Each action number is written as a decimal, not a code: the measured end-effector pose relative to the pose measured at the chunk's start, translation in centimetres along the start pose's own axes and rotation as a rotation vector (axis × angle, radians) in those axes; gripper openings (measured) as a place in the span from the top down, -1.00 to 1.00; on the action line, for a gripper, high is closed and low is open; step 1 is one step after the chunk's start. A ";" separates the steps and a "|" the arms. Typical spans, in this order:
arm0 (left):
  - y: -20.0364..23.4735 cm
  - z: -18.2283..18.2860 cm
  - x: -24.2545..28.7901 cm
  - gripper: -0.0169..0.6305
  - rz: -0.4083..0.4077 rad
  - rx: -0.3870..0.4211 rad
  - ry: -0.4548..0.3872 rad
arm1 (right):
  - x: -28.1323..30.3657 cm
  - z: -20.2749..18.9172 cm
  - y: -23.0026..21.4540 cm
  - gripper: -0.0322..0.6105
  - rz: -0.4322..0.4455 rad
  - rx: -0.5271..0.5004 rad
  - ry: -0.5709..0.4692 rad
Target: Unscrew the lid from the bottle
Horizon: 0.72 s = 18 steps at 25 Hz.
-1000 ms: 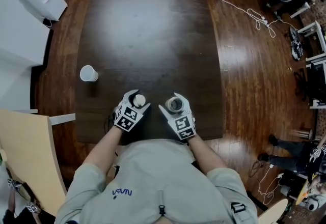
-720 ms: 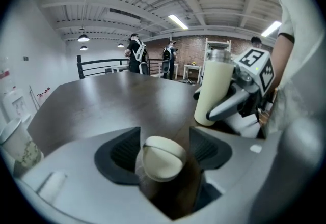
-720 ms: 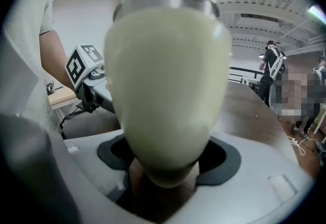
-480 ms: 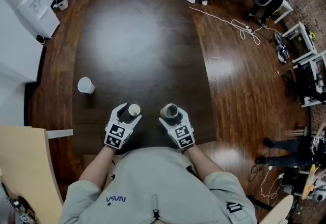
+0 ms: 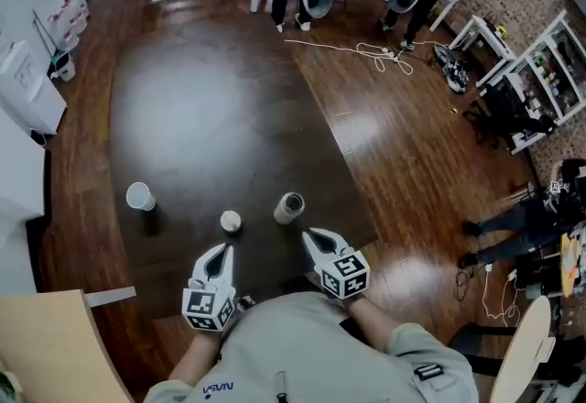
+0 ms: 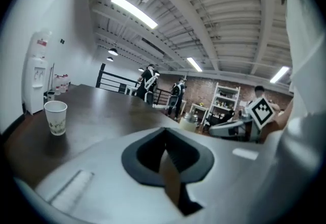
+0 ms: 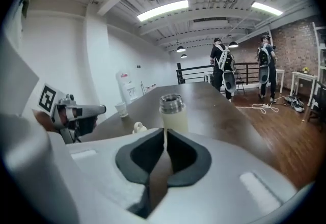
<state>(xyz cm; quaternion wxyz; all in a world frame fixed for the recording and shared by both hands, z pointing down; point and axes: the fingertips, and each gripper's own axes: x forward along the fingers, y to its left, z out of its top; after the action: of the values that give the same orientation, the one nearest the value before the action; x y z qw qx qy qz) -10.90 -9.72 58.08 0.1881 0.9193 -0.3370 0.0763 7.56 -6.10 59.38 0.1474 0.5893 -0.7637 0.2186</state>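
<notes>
At the left of the dark brown wooden table (image 5: 220,90), a white paper cup (image 5: 139,196) stands upright, well apart from the other items. To its right, the small cream round lid (image 5: 230,222) lies on the tabletop, off the bottle and not touching it. The left gripper (image 5: 222,255), white with a square-marker cube, is held nearer the person than the lid, close to the table's front edge and touching nothing. Its jaws have just been closing and now meet, clenched on nothing; the left gripper view shows only tabletop beyond the dark pads. Right of the lid, the cream cylindrical bottle (image 5: 289,207) stands upright on the table, its bare metal threaded neck uncovered. The right gripper (image 5: 318,238) is held near the bottle, on the person's side of it and apart from it. Its jaws have also just been closing; the pads meet at the tips with nothing between them. In the right gripper view, the bottle stands directly beyond the jaw tips, the lid lies to its left, and the paper cup stands farther back.
</notes>
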 end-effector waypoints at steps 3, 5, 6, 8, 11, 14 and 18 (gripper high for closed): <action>-2.3 0.2 -0.2 0.94 -0.054 0.001 -0.024 | -1.9 3.0 2.6 0.89 0.031 -0.014 -0.067; -3.6 0.8 -0.1 0.94 -0.080 0.010 -0.046 | -2.8 4.4 4.1 0.89 0.051 -0.041 -0.105; -4.1 1.4 -0.2 0.94 -0.089 0.016 -0.060 | -3.0 5.0 4.8 0.89 0.064 -0.058 -0.122; -4.7 2.8 -0.4 0.94 -0.098 0.035 -0.090 | -3.0 6.1 5.8 0.89 0.092 -0.087 -0.152; -5.3 4.6 -0.8 0.94 -0.088 0.062 -0.127 | -2.7 7.2 6.3 0.89 0.128 -0.102 -0.188; -6.1 6.0 -0.5 0.94 -0.062 0.061 -0.160 | -2.8 7.8 5.4 0.89 0.151 -0.105 -0.213; -8.2 6.7 0.9 0.94 -0.025 0.082 -0.156 | -3.2 8.0 4.2 0.89 0.200 -0.109 -0.220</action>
<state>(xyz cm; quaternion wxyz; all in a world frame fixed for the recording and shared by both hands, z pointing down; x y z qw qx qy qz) -4.84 -7.18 49.76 0.1244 0.9336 -0.3356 0.0161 4.63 -6.57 50.29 0.0720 0.5217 -0.8409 0.1245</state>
